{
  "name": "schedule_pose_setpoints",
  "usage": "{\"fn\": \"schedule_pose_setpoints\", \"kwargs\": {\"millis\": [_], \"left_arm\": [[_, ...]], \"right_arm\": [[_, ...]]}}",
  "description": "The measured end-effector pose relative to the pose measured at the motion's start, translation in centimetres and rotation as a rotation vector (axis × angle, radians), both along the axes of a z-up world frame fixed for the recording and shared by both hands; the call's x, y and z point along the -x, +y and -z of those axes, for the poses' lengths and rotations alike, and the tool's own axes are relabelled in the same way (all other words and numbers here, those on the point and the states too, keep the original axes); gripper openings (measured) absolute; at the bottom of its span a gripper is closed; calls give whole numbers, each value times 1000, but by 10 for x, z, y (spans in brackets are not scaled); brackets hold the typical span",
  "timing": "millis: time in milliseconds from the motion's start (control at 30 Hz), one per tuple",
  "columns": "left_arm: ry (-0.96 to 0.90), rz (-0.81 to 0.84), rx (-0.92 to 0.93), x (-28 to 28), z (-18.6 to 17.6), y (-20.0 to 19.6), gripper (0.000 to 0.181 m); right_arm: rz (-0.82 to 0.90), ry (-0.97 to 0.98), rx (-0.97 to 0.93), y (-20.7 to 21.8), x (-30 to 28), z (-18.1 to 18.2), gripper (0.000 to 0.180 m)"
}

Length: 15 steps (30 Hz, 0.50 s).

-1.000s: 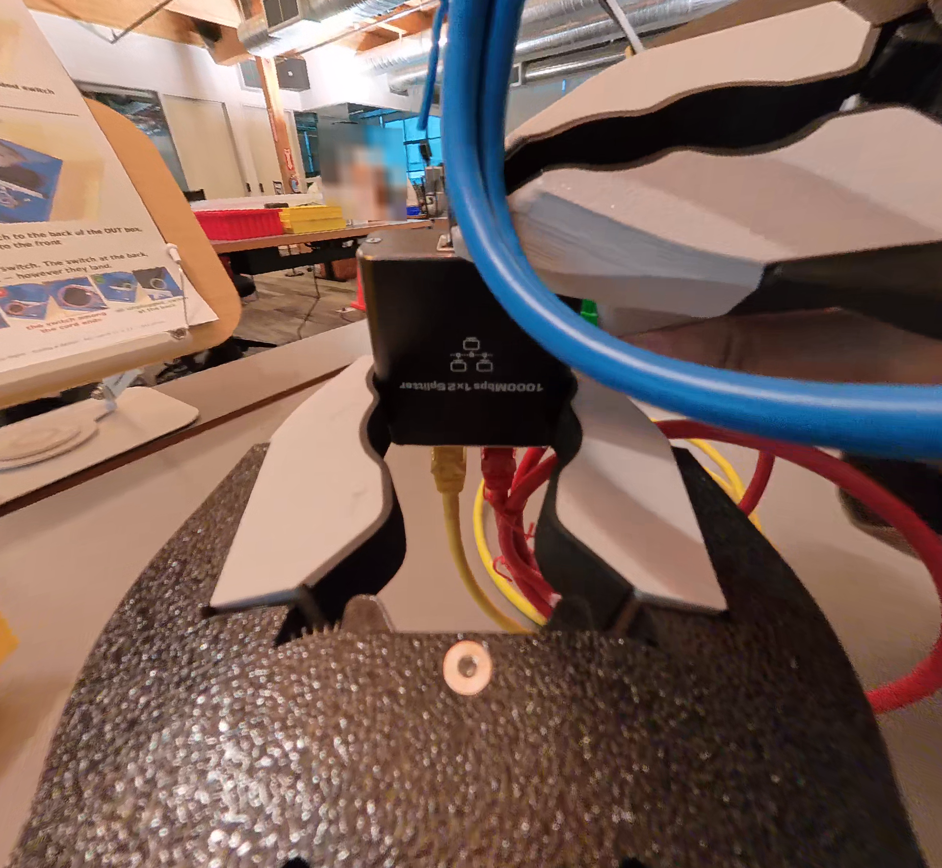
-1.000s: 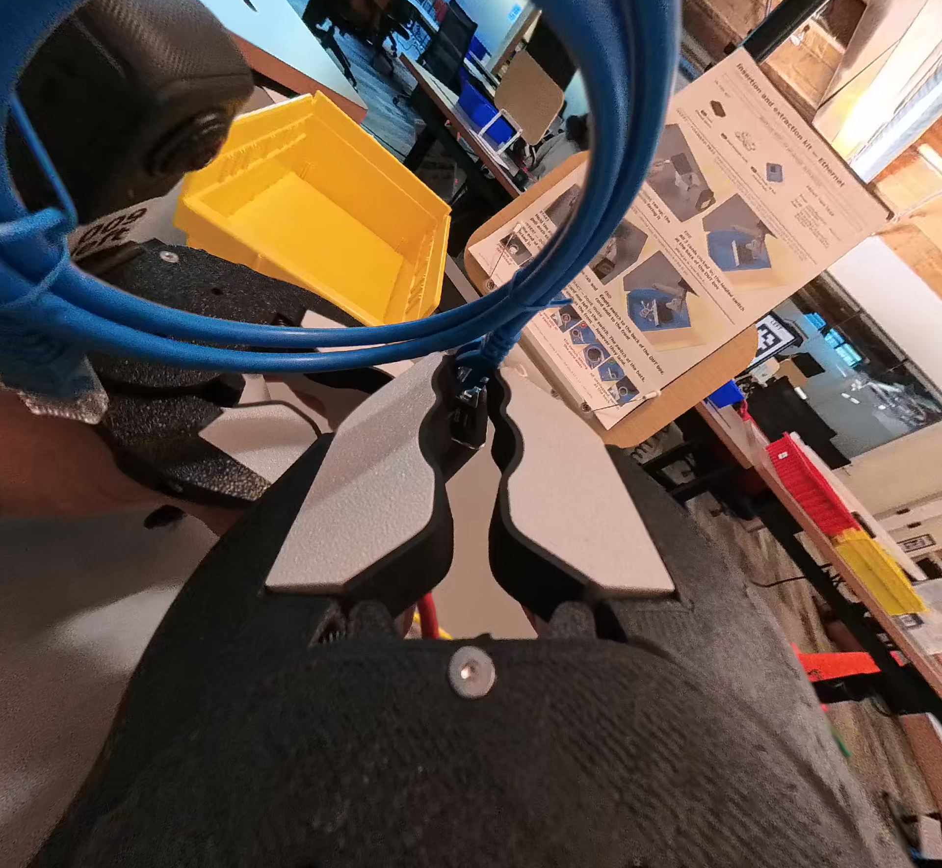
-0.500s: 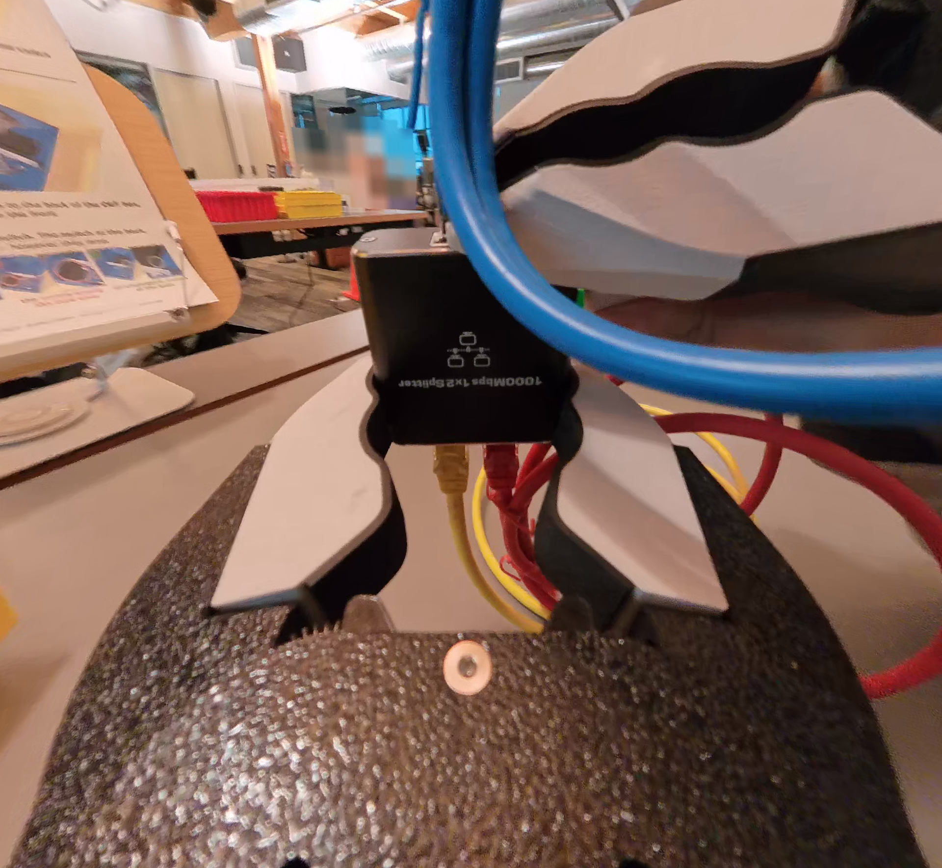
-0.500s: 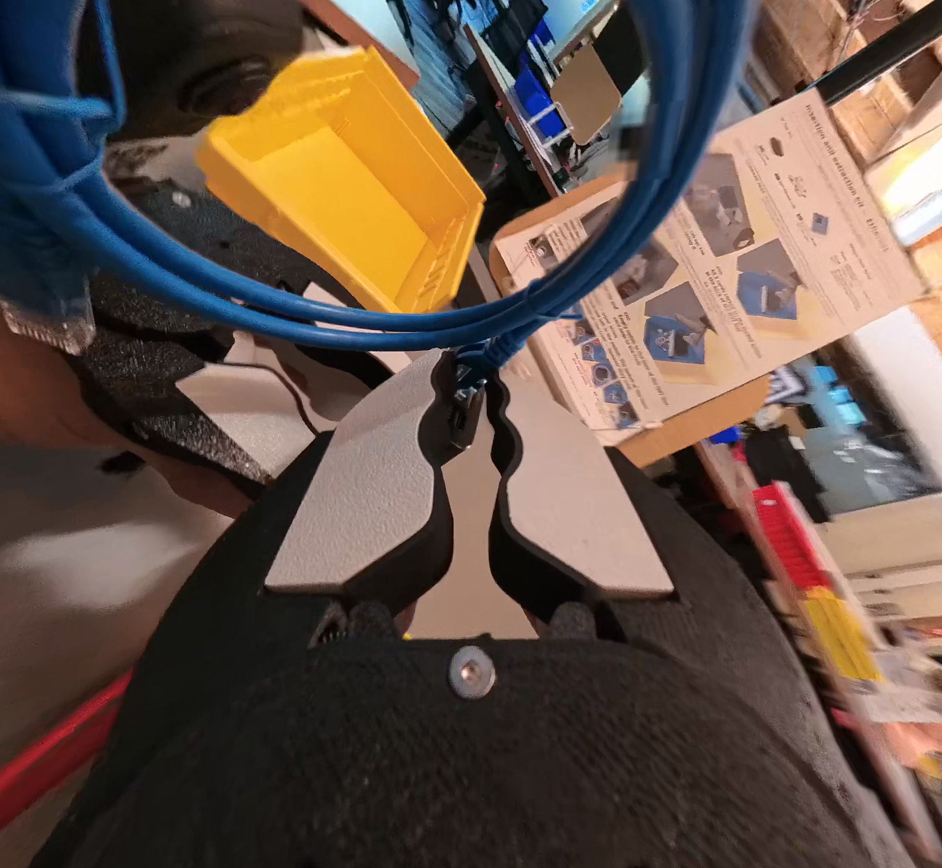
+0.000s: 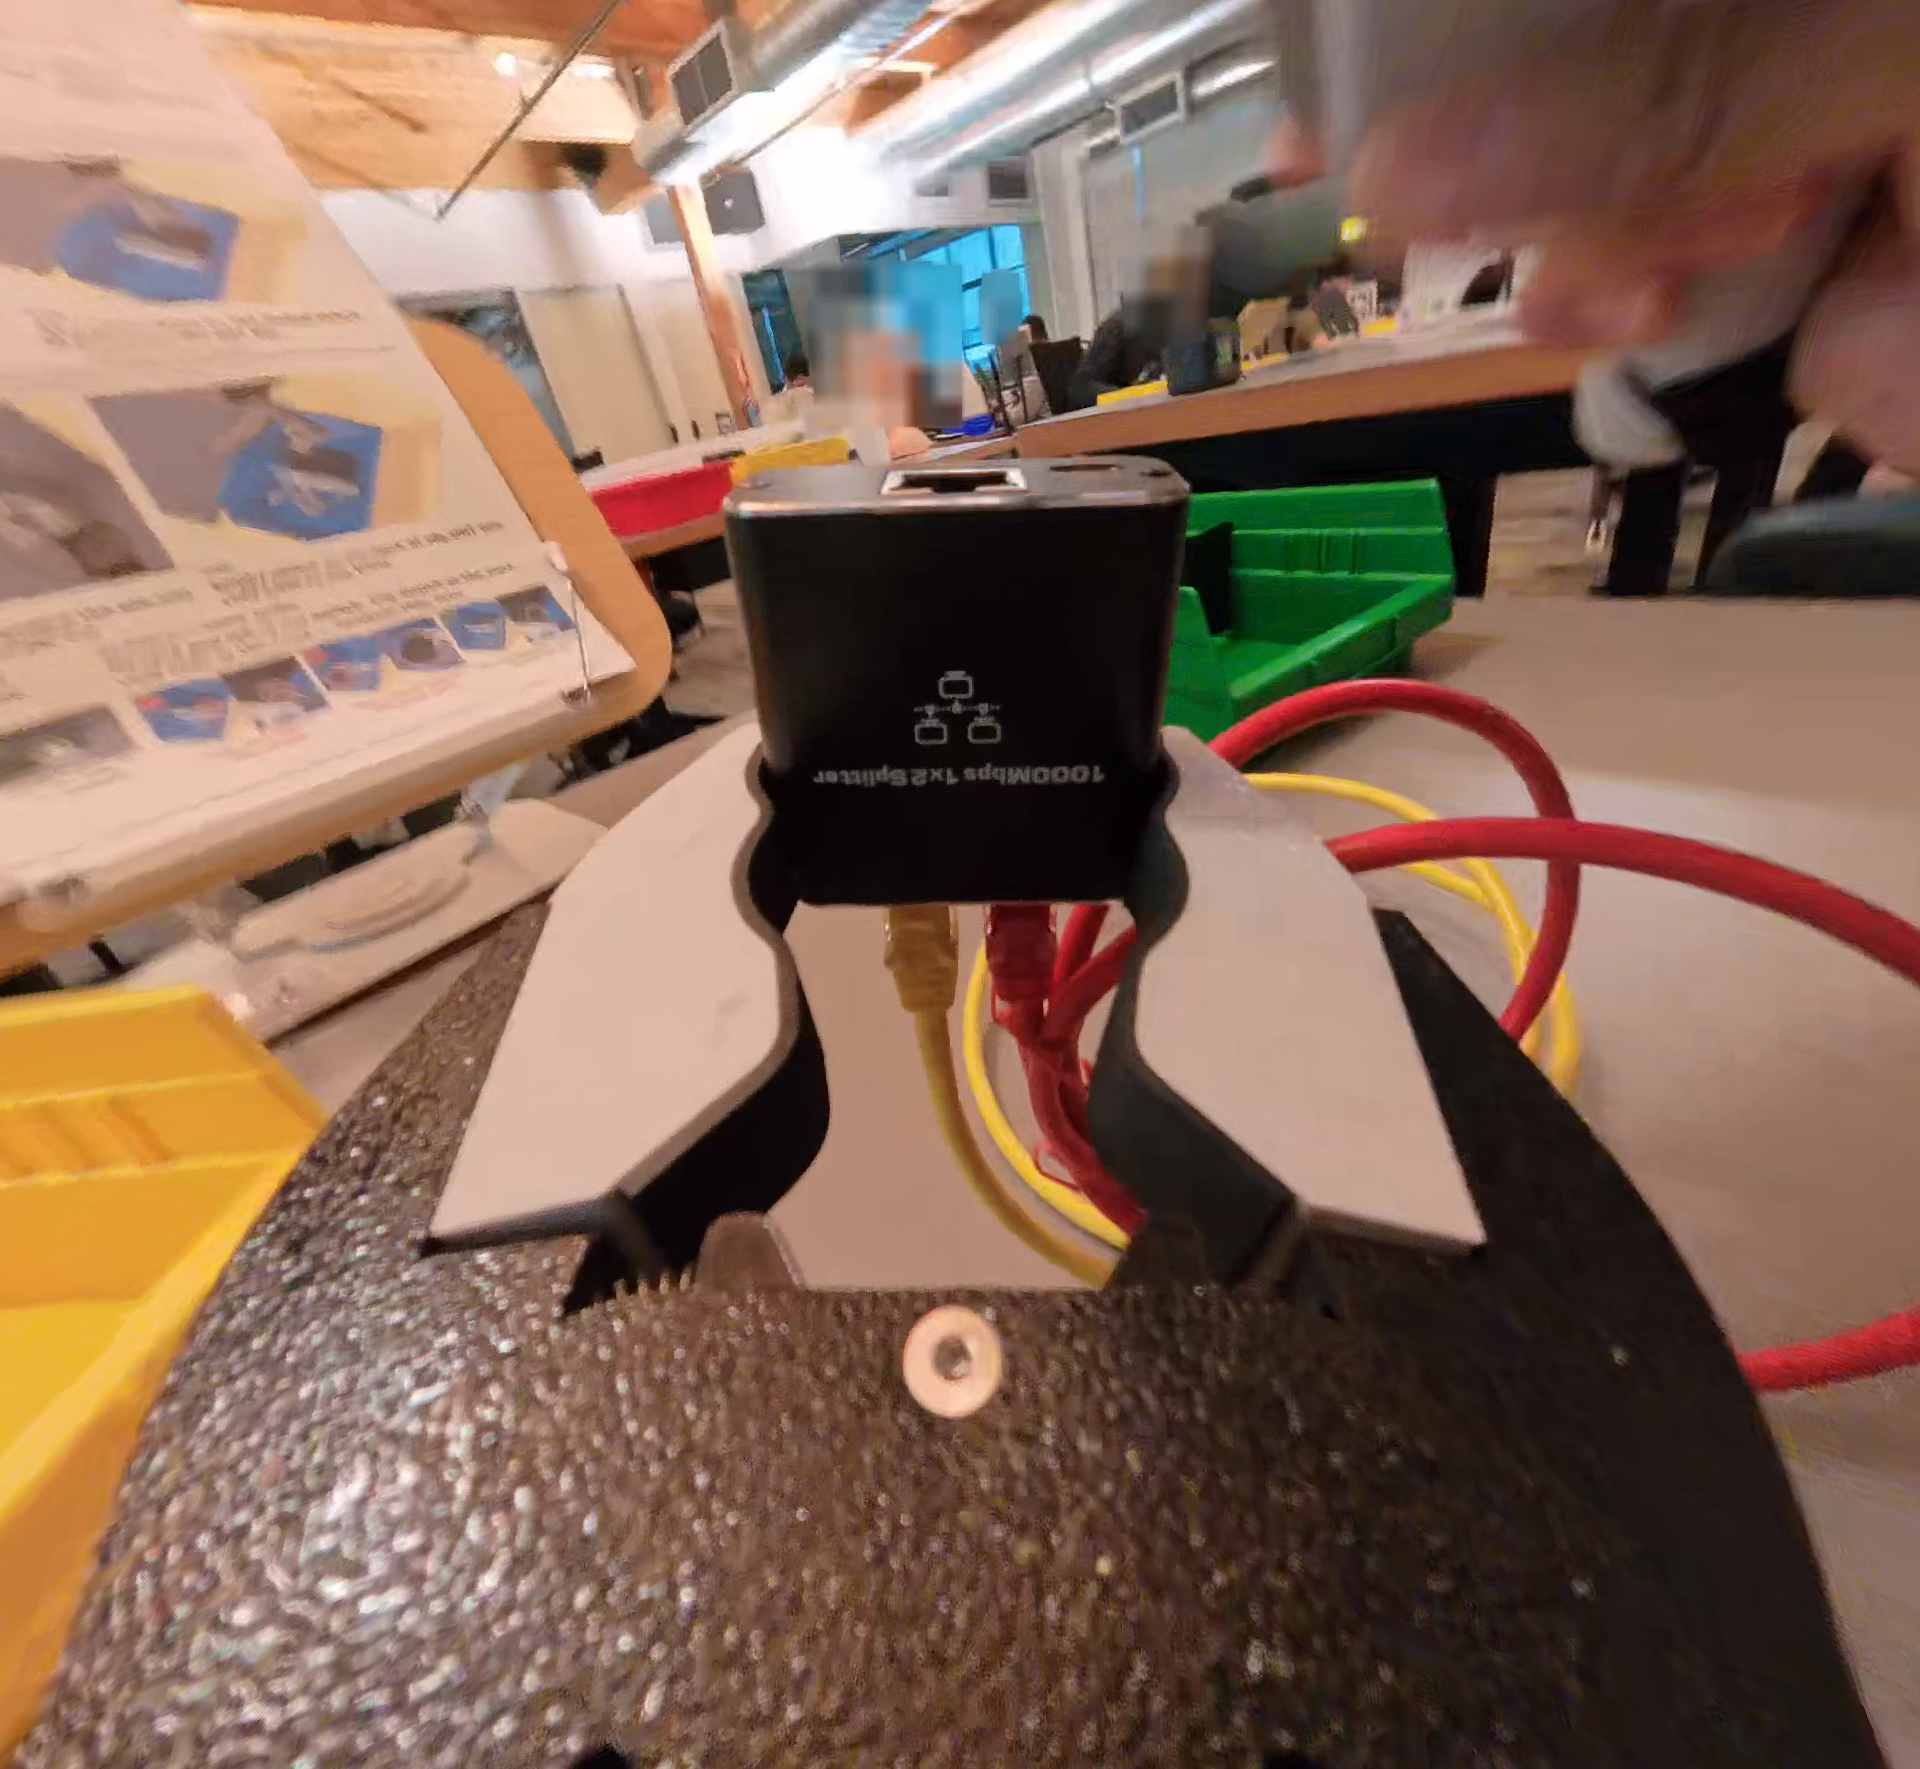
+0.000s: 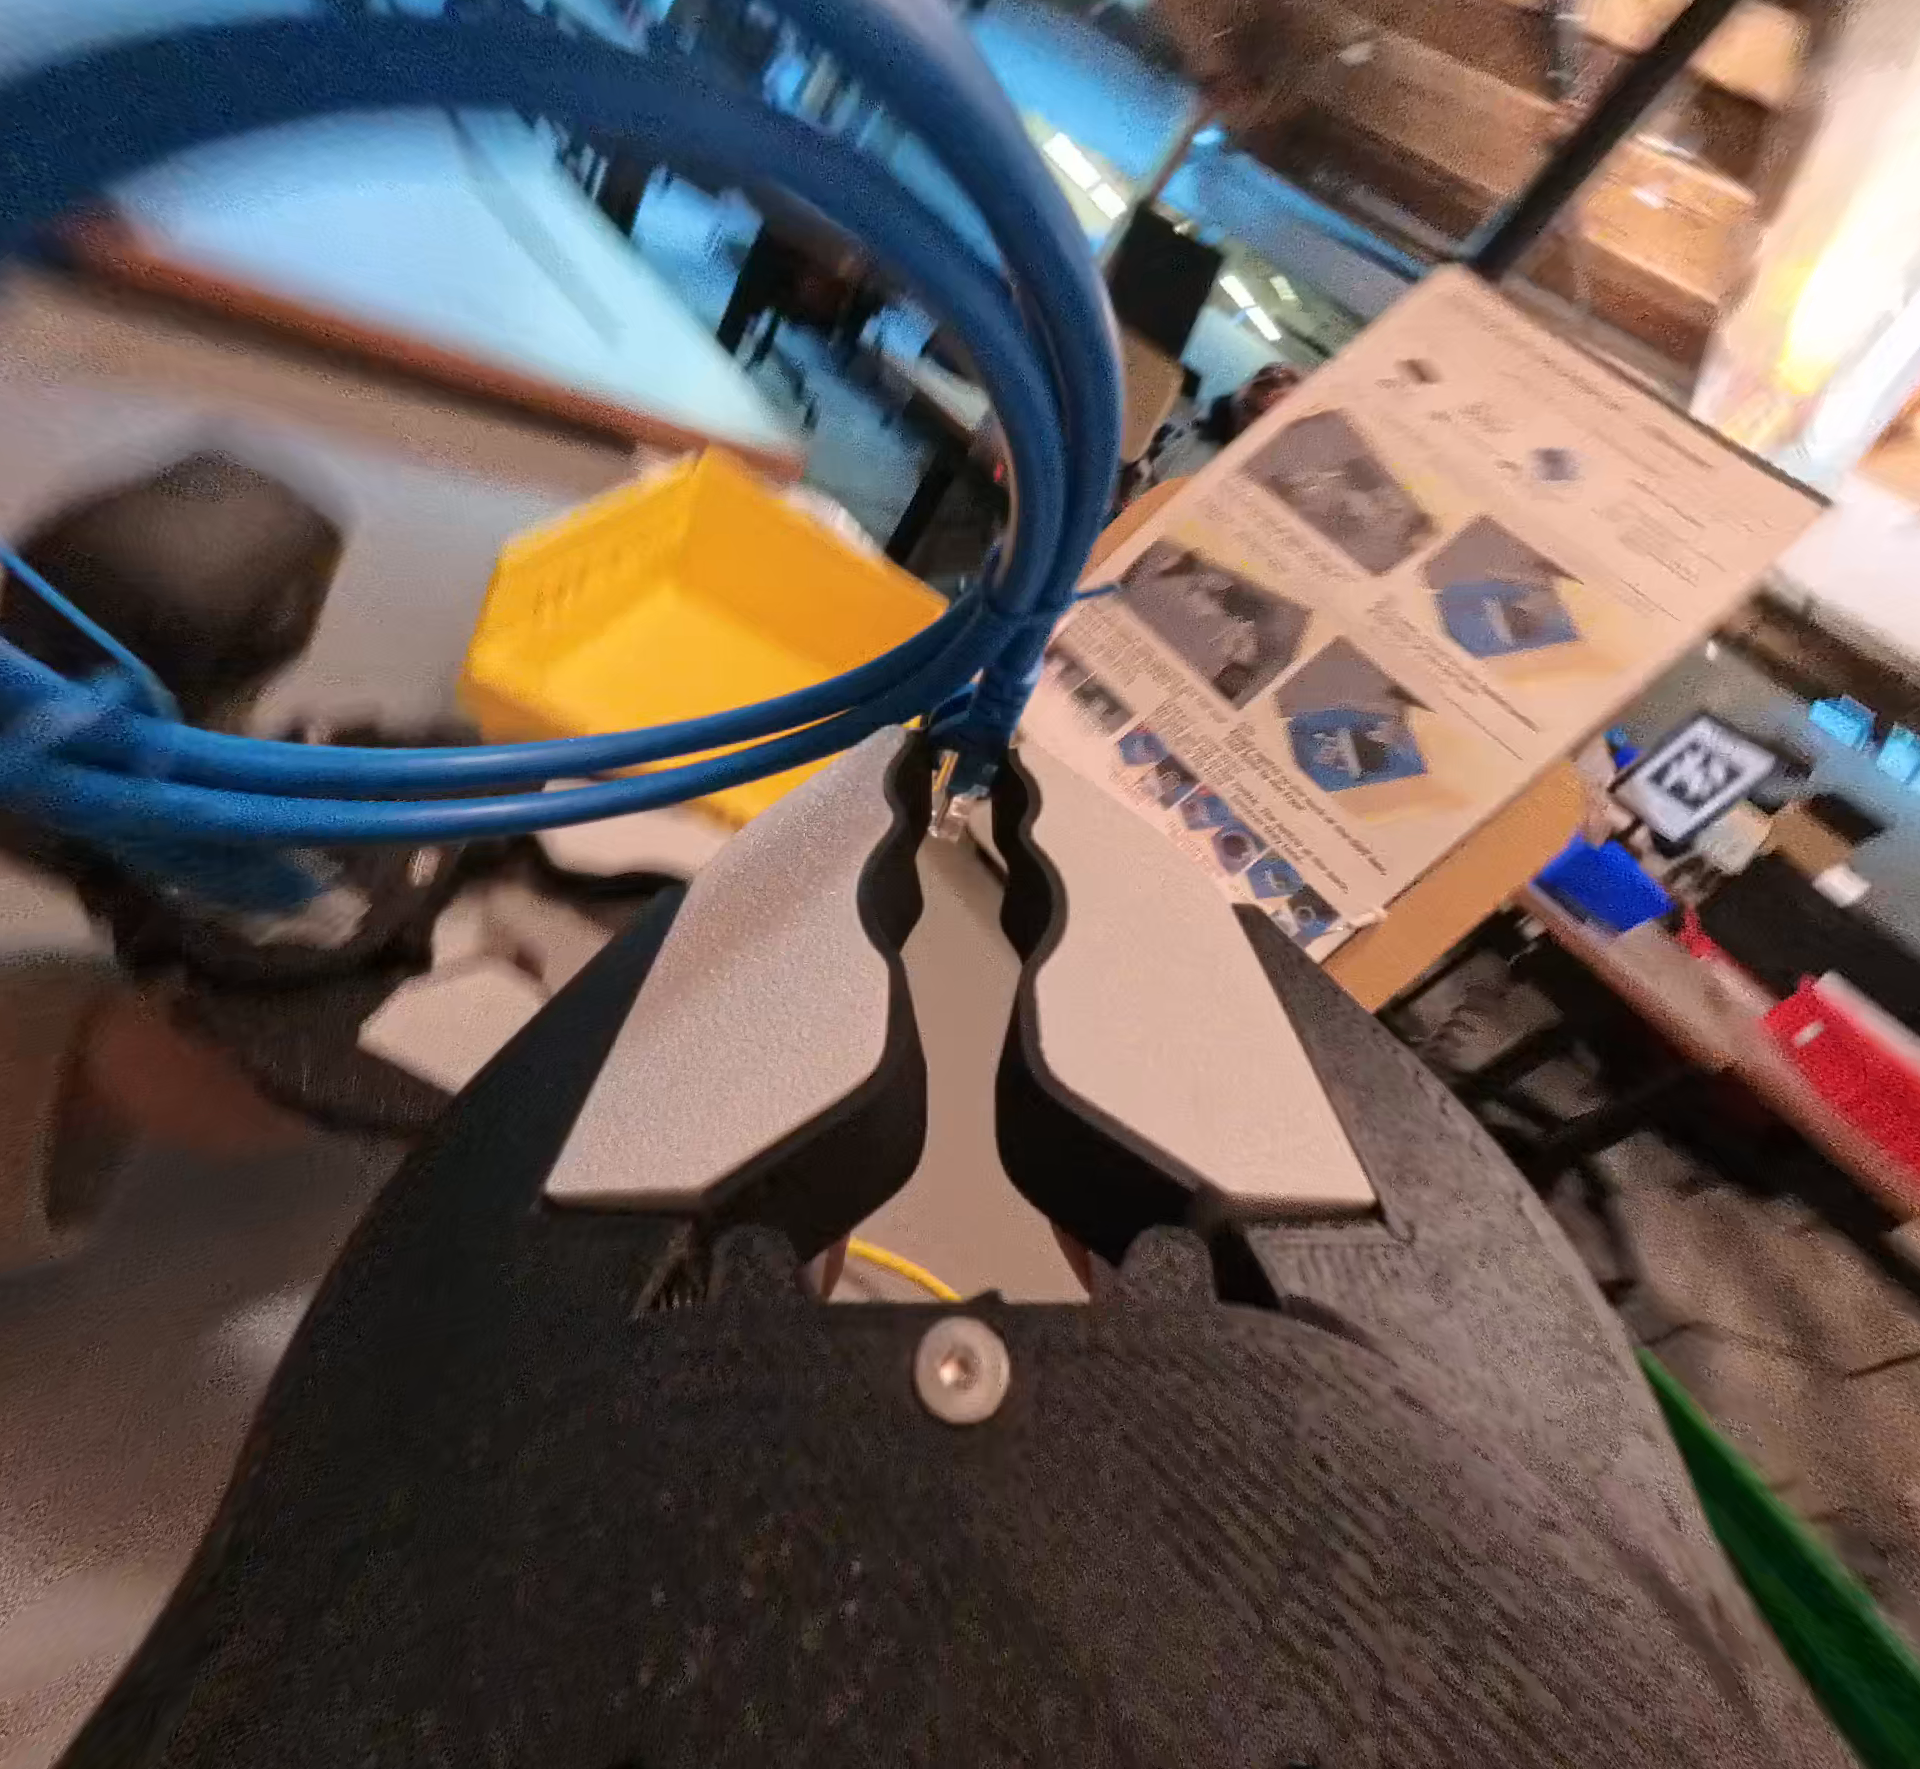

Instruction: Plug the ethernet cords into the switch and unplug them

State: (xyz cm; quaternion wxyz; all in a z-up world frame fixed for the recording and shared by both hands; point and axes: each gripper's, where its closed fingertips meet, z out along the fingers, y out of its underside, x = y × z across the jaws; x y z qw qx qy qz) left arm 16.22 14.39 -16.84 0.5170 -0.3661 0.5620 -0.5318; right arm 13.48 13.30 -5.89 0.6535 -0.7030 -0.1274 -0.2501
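While the two views are partly blurred, these points can be read:

Left tool (image 5: 956, 815): its two fingers are closed on the lower sides of the black box, and it holds the box upright above the desk.
Black box (image 5: 956, 680): a small switch with white marks on its front face; the socket on its top (image 5: 954, 479) has no plug in it.
Yellow cord (image 5: 935, 1044): its plug sits in the left socket on the underside of the box, and the cord goes down between the fingers.
Red cord (image 5: 1455, 846): its plug sits in the right socket, just beside the yellow one; the cord makes loops on the desk (image 5: 1714, 992) at the right.
Right tool (image 6: 961, 789): its fingertips are closed on the clear plug of the blue cord, in the air, apart from the box.
Blue cord (image 6: 623, 763): it is tied in a coil that hangs from the plug and spreads up and to the left.
Green bin (image 5: 1320, 597): on the desk behind the box.
Yellow bin (image 6: 686, 618): on the desk behind the blue coil; its corner shows also at the lower left of the left wrist view.
Paper sheet (image 6: 1403, 639): with pictures, it leans on a wooden board at the desk edge.
Hand (image 5: 1621, 119): blurred, at the upper right of the left wrist view.
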Motion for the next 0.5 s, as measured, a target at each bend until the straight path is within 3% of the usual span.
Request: {"fn": "schedule_pose_setpoints", "kwargs": {"millis": [33,100,267,500], "left_arm": [[-1,-11,50,3,-2,3,62],[10,-19,72,4,-3,5,63],[30,-8,114,-3,-1,11,63],[12,18,140,3,-2,14,62]], "right_arm": [[18,41,-46,-7,-7,-19,14],[26,38,90,0,-21,0,14],[126,77,112,-19,-59,12,14],[468,181,257,-109,-206,11,14]]}}
